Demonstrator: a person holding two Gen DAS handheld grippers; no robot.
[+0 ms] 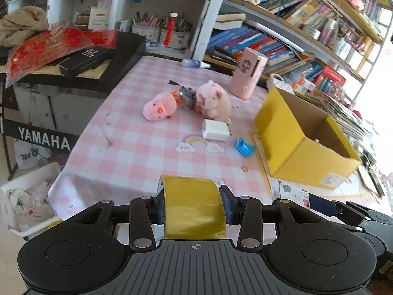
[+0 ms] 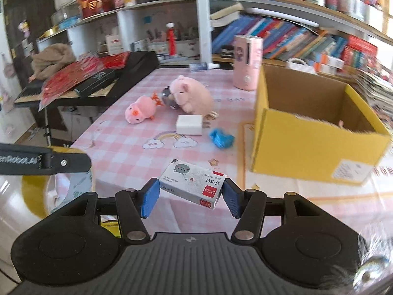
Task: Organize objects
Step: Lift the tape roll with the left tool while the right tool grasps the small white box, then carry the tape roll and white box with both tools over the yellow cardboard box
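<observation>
Now tape roll (image 1: 194, 209) between left tongs (image 1: 194, 205)

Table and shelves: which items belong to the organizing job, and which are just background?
Job: tape roll in left gripper; staple box in right gripper; yellow box; two pink plush toys; white charger; blue clip.

Background: shelf books, keyboard, pen holders.

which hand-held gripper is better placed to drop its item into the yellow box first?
Right. The right hand-held gripper, holding the staple box, sits nearer the yellow box; the left one holds tape farther away.
</observation>
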